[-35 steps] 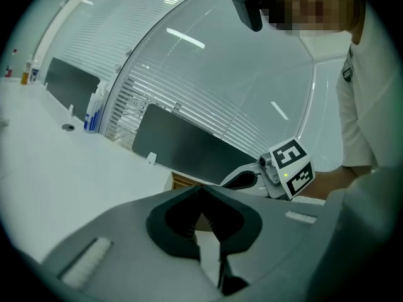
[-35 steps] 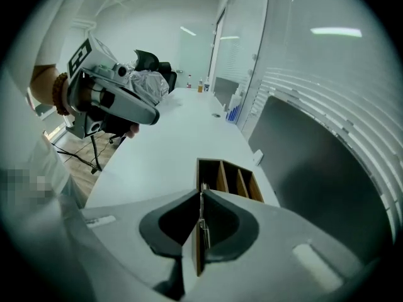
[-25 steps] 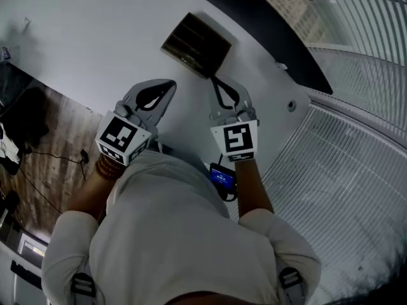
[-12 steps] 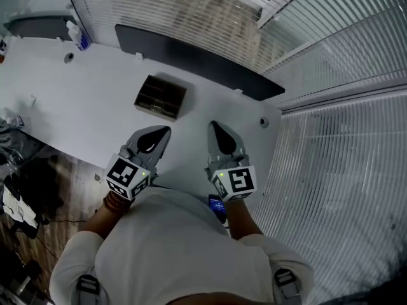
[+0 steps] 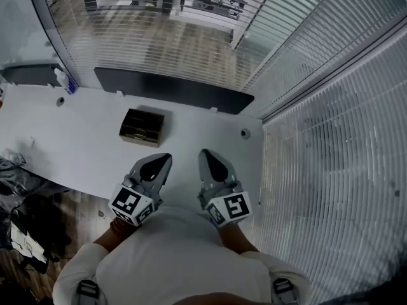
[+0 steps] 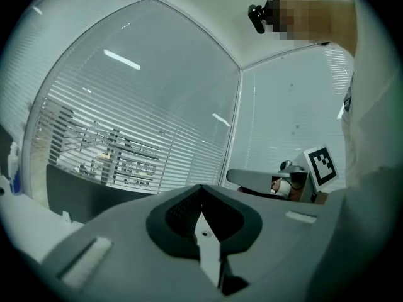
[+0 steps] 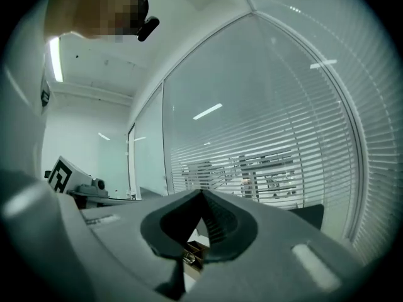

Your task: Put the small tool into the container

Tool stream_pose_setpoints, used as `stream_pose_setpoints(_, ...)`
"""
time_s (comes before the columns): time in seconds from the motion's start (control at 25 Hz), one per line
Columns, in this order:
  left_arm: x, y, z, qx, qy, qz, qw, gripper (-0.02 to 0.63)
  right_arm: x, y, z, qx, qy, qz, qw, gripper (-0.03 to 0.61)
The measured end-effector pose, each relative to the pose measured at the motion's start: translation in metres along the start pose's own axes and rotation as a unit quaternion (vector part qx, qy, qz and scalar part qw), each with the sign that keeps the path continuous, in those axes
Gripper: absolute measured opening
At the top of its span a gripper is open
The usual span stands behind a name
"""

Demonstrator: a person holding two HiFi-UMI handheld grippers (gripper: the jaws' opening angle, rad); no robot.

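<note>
Grippers side by side, seen from above: I held both close to my chest, over the near edge of a white table (image 5: 82, 146), tips pointing away from me. They were near each other but not touching. Each one's marker cube sat nearest my body, the left cube (image 5: 132, 203) and the right cube (image 5: 229, 208).

The container (image 5: 141, 127), a dark rectangular tray divided into compartments, lay flat on the table. It sat beyond the tips of my left gripper (image 5: 167, 157) and well apart from both grippers. I could not make out the small tool in any view; the compartments looked too small and dark to show their contents.

My left gripper's jaws were closed tip to tip with nothing between them. Its own view showed only the teardrop gap behind the tips, with pale table through it. My right gripper (image 5: 202, 152) was closed the same way and held nothing. Through the gap behind its tips, its view caught the container's brown compartments.

A long black panel (image 5: 168, 89) ran along the table's far edge. A small bottle (image 5: 66, 81) stood near the far left corner. Slatted blinds (image 5: 331, 170) covered the glass wall on my right. My white shirt (image 5: 178, 262) filled the bottom of the head view.
</note>
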State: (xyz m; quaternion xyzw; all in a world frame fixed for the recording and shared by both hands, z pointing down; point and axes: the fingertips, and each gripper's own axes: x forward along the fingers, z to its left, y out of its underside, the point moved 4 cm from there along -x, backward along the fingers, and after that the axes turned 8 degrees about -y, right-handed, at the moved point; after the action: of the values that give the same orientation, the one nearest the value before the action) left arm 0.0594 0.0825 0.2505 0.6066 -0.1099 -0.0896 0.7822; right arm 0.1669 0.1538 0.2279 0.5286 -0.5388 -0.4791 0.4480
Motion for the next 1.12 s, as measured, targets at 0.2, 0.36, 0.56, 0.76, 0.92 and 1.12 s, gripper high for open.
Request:
stream_pose_setpoints(0.2, 0.009, -0.001, -0.028, 0.033, 0.014, -0.001, 0.9994, 0.003, -0.031, -0.008, -0.005, 0.001, 0.016, -0.019, 1.000, 0.000)
stream_pose_setpoints(0.36, 0.019, -0.005, -0.046, 0.037, 0.027, -0.012, 0.9989, 0.003, -0.049, -0.014, -0.005, -0.007, 0.010, -0.031, 0.999, -0.001)
stream_pose_setpoints(0.56, 0.029, -0.020, -0.066, 0.036, 0.042, -0.021, 0.9983, 0.003, -0.061, -0.020, -0.009, -0.016, 0.008, -0.037, 0.999, -0.002)
stream_pose_setpoints(0.76, 0.036, -0.023, -0.078, 0.044, 0.052, -0.025, 0.9974, 0.003, -0.065, -0.021, -0.015, -0.001, 0.008, -0.038, 0.999, -0.002)
stream_pose_setpoints(0.92, 0.037, -0.024, -0.079, 0.041, 0.050, -0.024, 0.9976, 0.003, -0.063, -0.021, -0.017, -0.004, 0.005, -0.037, 0.999, -0.002)
stream_pose_setpoints(1.12, 0.035, -0.023, -0.075, 0.043, 0.040, -0.022, 0.9980, 0.003, -0.061, -0.025, -0.018, -0.009, -0.002, -0.039, 0.999, -0.002)
